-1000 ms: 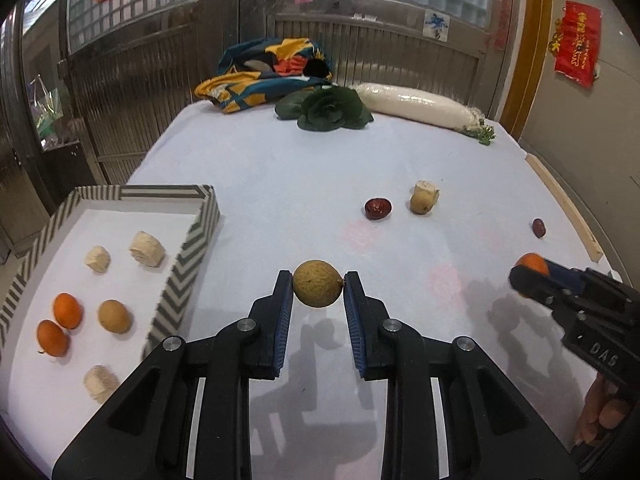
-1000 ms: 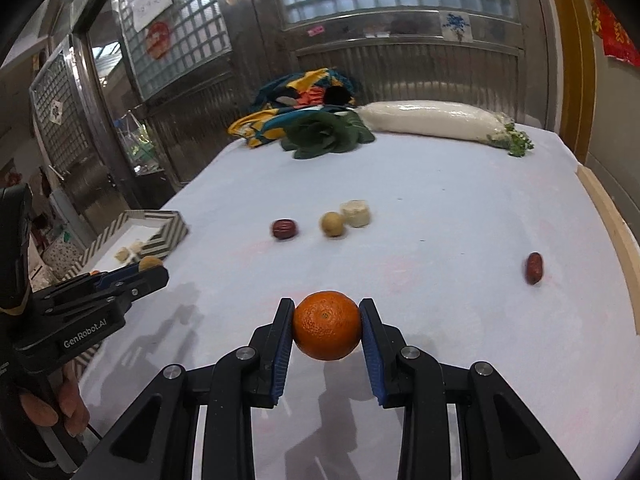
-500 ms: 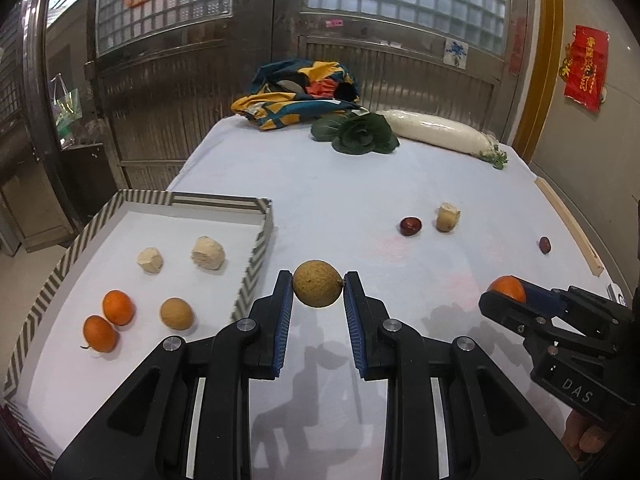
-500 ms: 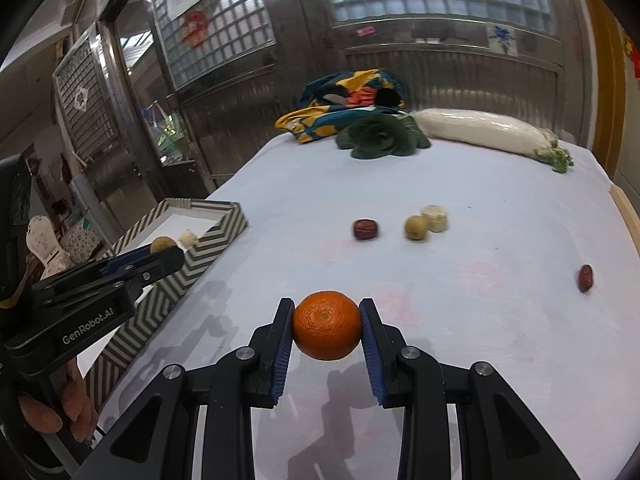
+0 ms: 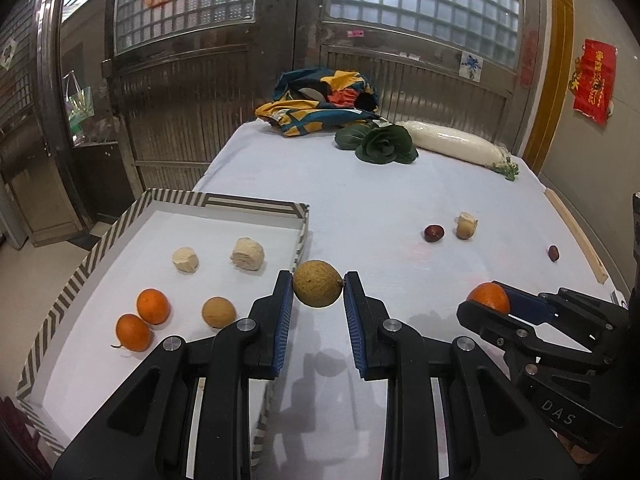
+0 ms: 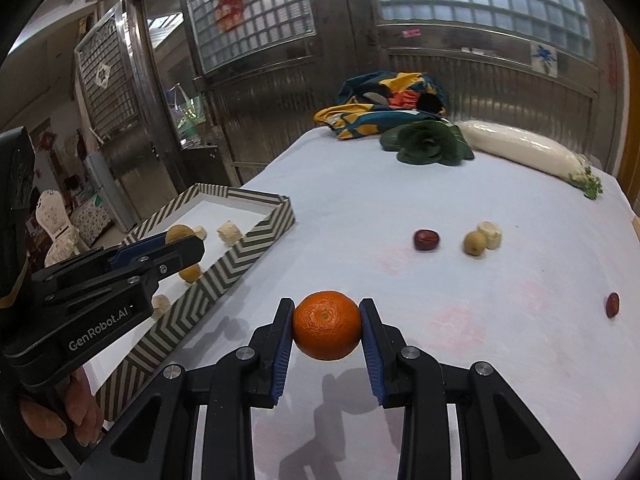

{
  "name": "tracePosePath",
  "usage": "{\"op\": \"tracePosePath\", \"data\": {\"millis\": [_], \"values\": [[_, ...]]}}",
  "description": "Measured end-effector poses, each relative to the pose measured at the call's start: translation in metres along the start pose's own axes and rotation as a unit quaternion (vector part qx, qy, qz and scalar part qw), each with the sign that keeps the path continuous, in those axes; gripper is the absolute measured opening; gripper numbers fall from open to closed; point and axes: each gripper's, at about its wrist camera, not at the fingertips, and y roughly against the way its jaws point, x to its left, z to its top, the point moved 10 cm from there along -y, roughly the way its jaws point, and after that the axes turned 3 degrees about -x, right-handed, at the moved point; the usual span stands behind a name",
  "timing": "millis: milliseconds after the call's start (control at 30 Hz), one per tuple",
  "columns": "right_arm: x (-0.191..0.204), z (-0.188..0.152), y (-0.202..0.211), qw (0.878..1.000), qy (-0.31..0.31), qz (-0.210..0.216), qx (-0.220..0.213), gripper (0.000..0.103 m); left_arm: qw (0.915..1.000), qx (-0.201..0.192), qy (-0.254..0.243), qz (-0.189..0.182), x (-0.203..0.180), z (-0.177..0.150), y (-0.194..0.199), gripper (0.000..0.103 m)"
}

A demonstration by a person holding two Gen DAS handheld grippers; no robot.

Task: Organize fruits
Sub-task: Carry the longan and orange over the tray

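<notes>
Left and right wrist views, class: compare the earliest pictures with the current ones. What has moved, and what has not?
Both grippers have carried their fruit toward the striped tray: the left gripper with its tan fruit now hangs at the tray's near wall, the right gripper with its orange follows. Both grips stay shut. The fruits in the tray and on the table have not moved.

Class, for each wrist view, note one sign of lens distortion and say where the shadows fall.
Left wrist view: black corners, door frames bow outward; the left hand-held gripper casts its shadow on the white table below. Right wrist view: same curved edges; the orange in the right hand-held gripper shadows the cloth underneath.
</notes>
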Motion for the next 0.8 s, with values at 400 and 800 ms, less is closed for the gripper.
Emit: {"op": "tracePosePath", "data": {"millis": [400, 800], "values": [[0.034, 0.01, -0.011, 0.999, 0.028, 0.018, 0.0, 0.032, 0.9997, -0.006, 0.014, 0.02, 0.029, 0.0, 0.009, 0.025], [0.064, 0.012, -0.024, 0.998, 0.051, 0.038, 0.008, 0.032, 0.9986, -0.006, 0.029, 0.043, 0.062, -0.002, 0.015, 0.025]]}}
